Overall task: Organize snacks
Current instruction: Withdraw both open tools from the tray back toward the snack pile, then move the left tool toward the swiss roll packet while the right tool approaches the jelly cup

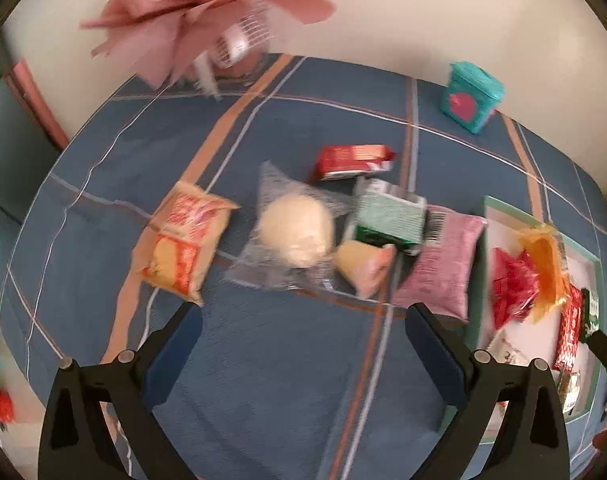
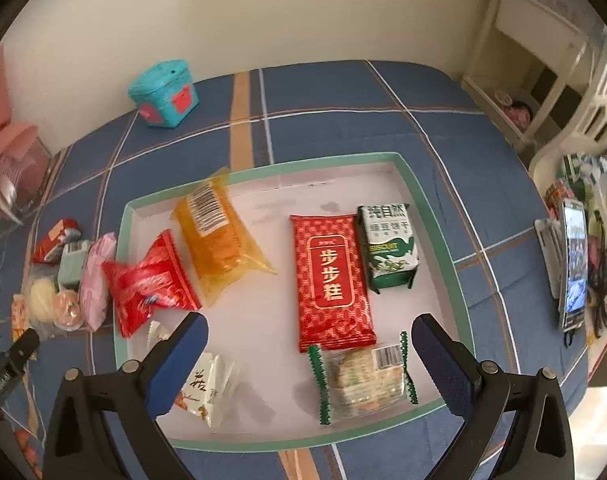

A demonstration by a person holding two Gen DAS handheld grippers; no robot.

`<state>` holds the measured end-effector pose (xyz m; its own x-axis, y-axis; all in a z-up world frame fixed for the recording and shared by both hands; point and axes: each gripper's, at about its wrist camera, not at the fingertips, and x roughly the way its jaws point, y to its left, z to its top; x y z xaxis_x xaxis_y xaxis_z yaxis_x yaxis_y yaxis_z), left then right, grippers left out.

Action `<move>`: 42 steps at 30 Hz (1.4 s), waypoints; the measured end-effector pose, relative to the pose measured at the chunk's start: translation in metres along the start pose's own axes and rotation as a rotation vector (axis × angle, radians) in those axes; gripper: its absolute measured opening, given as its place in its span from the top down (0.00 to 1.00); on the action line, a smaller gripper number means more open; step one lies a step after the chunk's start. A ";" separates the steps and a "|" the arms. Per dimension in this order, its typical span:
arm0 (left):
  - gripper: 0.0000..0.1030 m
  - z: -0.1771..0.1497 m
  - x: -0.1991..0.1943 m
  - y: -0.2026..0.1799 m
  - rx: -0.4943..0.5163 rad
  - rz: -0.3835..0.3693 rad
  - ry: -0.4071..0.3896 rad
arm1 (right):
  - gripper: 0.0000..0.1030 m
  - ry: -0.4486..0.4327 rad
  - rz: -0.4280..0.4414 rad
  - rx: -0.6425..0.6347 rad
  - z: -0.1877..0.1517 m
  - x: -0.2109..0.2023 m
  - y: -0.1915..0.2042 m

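Observation:
In the left wrist view, loose snacks lie on the blue plaid cloth: an orange packet (image 1: 183,240), a clear pack with a pale bun (image 1: 295,232), a red packet (image 1: 353,160), a green-white packet (image 1: 387,210) and a pink pack (image 1: 443,260). My left gripper (image 1: 303,320) hangs open over bare cloth just short of them. In the right wrist view, the green-rimmed tray (image 2: 263,168) holds an orange pack (image 2: 223,240), a crinkled red pack (image 2: 151,280), a long red pack (image 2: 331,276), a biscuit pack (image 2: 389,244), a clear green-edged pack (image 2: 361,384) and a white pack (image 2: 207,388). My right gripper (image 2: 309,332) stands open above the tray, holding nothing.
A teal lidded box (image 2: 165,94) stands at the back by the wall. A pink paper flower (image 1: 183,12) with a clear holder sits at the back left corner. A phone (image 2: 574,264) and bags lie off the table's right edge, near a white shelf (image 2: 543,80).

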<state>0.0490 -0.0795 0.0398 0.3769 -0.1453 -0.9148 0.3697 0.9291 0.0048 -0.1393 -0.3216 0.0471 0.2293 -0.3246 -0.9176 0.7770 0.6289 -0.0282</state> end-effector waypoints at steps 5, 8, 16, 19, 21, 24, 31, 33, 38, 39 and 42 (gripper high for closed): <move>0.02 0.005 -0.001 0.029 -0.048 0.032 -0.010 | 0.00 -0.004 -0.002 -0.048 -0.002 -0.004 0.022; 0.02 0.009 -0.001 0.046 -0.077 0.046 -0.014 | 0.00 -0.011 0.013 -0.078 -0.003 -0.007 0.037; 0.02 0.015 0.001 0.081 -0.132 0.095 -0.014 | 0.00 -0.024 0.055 -0.125 -0.010 -0.013 0.078; 0.02 0.017 0.002 0.090 -0.150 0.087 -0.013 | 0.00 -0.027 0.070 -0.134 -0.013 -0.015 0.092; 0.02 0.017 0.003 0.096 -0.154 0.090 -0.014 | 0.00 -0.025 0.076 -0.152 -0.017 -0.015 0.104; 0.02 0.017 0.003 0.102 -0.164 0.086 -0.014 | 0.00 -0.014 0.106 -0.174 -0.024 -0.015 0.124; 0.02 0.017 0.006 0.117 -0.192 0.106 -0.005 | 0.00 0.000 0.153 -0.211 -0.036 -0.013 0.160; 0.02 0.018 0.007 0.122 -0.204 0.105 -0.004 | 0.00 0.005 0.156 -0.213 -0.038 -0.012 0.167; 0.02 0.021 0.010 0.130 -0.215 0.113 0.002 | 0.00 0.022 0.166 -0.233 -0.043 -0.006 0.186; 0.02 0.021 0.011 0.131 -0.216 0.113 0.003 | 0.00 0.024 0.168 -0.236 -0.044 -0.006 0.188; 0.02 0.025 0.013 0.134 -0.220 0.107 0.004 | 0.00 0.027 0.181 -0.249 -0.046 -0.003 0.197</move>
<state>0.1247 0.0342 0.0384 0.4003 -0.0413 -0.9155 0.1338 0.9909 0.0138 -0.0140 -0.1645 0.0266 0.3328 -0.1744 -0.9267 0.5568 0.8295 0.0439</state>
